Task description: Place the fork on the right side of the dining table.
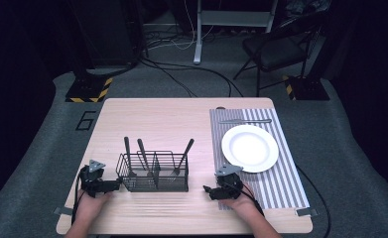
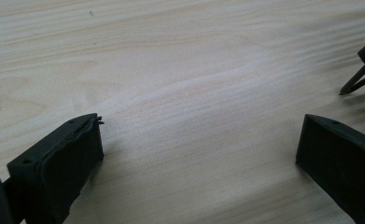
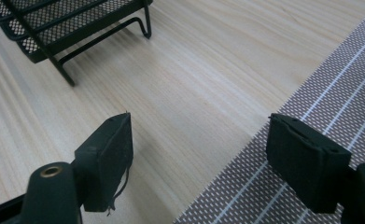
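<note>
Resting wide open and empty on the table (image 1: pixel 147 111), the left gripper (image 1: pixel 113 186) and right gripper (image 1: pixel 208 191) flank the wire mesh caddy (image 1: pixel 154 174). Beyond its front wall stand three utensils (image 1: pixel 182 157), likely light, stiff and slick, best pinched by their upright handles.

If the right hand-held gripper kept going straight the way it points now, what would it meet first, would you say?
Probably the wire caddy: the right hand-held gripper, jaws open, points over bare table toward its near corner, though it might slip just past.
</note>
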`<state>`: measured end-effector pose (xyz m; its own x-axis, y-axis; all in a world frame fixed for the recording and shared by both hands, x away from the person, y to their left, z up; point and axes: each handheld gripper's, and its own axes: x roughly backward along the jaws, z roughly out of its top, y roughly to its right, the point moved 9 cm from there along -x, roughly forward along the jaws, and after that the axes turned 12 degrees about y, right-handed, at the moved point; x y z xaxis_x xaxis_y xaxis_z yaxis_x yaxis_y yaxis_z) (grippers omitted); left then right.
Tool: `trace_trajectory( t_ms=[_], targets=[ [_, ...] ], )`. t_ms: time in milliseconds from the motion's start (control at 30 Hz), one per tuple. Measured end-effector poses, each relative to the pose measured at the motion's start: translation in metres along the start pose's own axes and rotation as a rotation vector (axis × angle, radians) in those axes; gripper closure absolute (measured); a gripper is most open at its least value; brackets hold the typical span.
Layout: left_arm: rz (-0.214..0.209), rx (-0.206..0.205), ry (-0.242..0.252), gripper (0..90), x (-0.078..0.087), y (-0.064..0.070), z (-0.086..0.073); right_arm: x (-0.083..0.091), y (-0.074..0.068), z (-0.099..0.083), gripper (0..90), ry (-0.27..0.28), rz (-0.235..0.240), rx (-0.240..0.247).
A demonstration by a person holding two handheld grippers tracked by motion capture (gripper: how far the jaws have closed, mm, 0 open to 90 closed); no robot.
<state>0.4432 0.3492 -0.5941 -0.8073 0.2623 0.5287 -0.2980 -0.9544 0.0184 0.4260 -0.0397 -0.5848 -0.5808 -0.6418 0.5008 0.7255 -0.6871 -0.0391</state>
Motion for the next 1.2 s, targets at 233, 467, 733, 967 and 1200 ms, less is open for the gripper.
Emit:
trace_trajectory(
  t_ms=[233, 467, 733, 967, 1200],
  targets=[
    [0.0, 0.0, 0.0, 0.1, 0.0, 0.0, 0.0, 0.01, 0.006, 0.012, 25.3, 0.044, -0.032, -0.059],
    [0.0, 0.0, 0.0, 0.1, 0.0, 0.0, 0.0, 0.02, 0.003, 0.024, 29.3, 0.084, -0.026, -0.088],
    [0.0, 0.0, 0.0, 0.1, 0.0, 0.0, 0.0, 0.026, -0.002, 0.032, 30.4, 0.101, -0.019, -0.076],
    [0.0, -0.001, 0.0, 0.1, 0.0, 0.0, 0.0, 0.031, -0.002, 0.039, 32.0, 0.115, -0.008, -0.091],
    [0.0, -0.001, 0.0, 0.1, 0.0, 0.0, 0.0, 0.039, 0.005, 0.044, 32.5, 0.123, -0.015, -0.104]
  ],
)
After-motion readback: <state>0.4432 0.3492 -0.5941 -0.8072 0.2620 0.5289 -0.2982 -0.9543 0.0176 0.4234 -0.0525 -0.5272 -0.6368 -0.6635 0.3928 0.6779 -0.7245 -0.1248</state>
